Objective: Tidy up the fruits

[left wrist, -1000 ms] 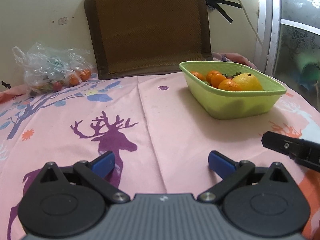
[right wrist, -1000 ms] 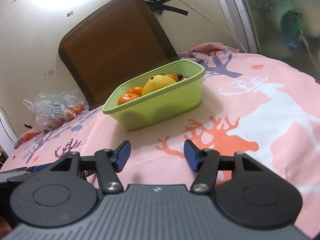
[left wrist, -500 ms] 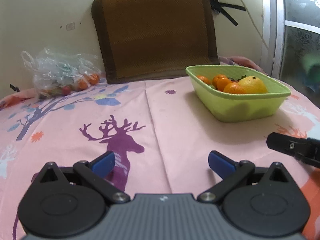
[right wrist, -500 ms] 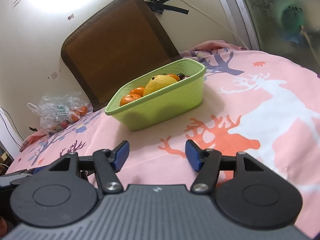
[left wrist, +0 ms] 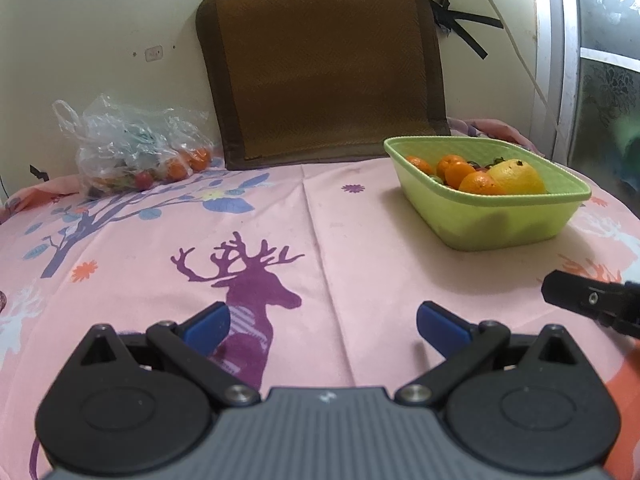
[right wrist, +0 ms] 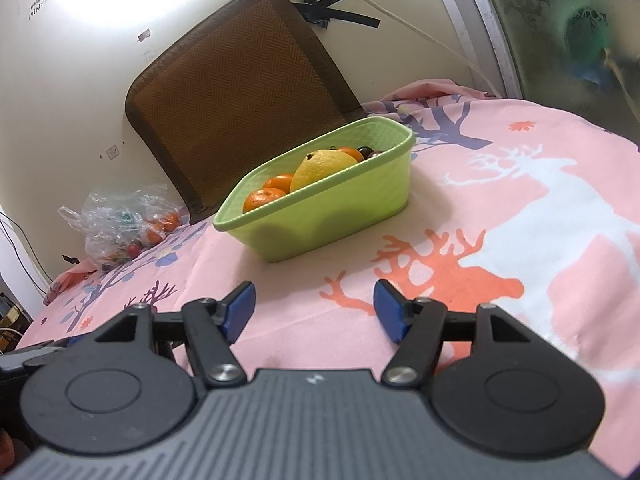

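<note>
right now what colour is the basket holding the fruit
Light green basket, clearest in the right wrist view.

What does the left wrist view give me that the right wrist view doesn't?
Only the left wrist view shows the purple deer print and the right gripper's black tip at the frame's right edge. Only the right wrist view shows the orange deer print and white deer print. Both show the green basket of fruit, the plastic bag and the brown mat. Both grippers' jaws are open and empty.
</note>
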`<state>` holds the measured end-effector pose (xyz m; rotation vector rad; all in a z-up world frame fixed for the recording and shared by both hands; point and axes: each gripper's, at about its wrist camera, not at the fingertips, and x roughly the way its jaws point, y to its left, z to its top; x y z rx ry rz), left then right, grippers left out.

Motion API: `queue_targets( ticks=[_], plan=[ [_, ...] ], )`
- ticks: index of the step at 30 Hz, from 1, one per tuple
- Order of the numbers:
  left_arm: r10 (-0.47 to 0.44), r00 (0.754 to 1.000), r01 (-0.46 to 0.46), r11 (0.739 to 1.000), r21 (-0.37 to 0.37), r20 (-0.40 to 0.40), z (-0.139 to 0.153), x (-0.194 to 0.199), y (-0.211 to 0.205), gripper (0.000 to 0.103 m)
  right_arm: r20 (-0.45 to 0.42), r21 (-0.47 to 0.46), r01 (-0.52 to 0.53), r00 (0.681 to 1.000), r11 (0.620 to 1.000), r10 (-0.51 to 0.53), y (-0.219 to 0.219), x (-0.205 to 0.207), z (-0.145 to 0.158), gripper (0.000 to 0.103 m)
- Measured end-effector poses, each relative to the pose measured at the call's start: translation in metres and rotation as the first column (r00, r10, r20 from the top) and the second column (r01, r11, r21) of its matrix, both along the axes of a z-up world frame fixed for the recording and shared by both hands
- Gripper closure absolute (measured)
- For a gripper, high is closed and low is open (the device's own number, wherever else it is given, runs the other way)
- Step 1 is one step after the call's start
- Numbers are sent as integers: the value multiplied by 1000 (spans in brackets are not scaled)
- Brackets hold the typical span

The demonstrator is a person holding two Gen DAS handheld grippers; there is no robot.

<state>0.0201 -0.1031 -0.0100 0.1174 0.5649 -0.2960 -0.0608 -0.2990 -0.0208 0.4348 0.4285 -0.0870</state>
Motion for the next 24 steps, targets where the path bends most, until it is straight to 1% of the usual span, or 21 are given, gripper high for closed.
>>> queue_targets(
  ticks=[4,17,20,24],
  plan=[
    [-5,1000,5,1000,-8,12,1,-2,2,0,1,0,-2,1000,1000,2,-1,0,0,35],
    [-23,1000,23,1000,11,19,1,-3,0,0,3,6,-4,1000,1000,4,0,0,0,34],
    [-40,999,39,999,26,27,1,-4,-3,0,4,7,-12,1000,1000,11,-2,0,0,31],
    [-54,997,50,996,78,53,1,-9,-11,0,5,10,-14,1000,1000,13,-2,1,0,30]
  ],
)
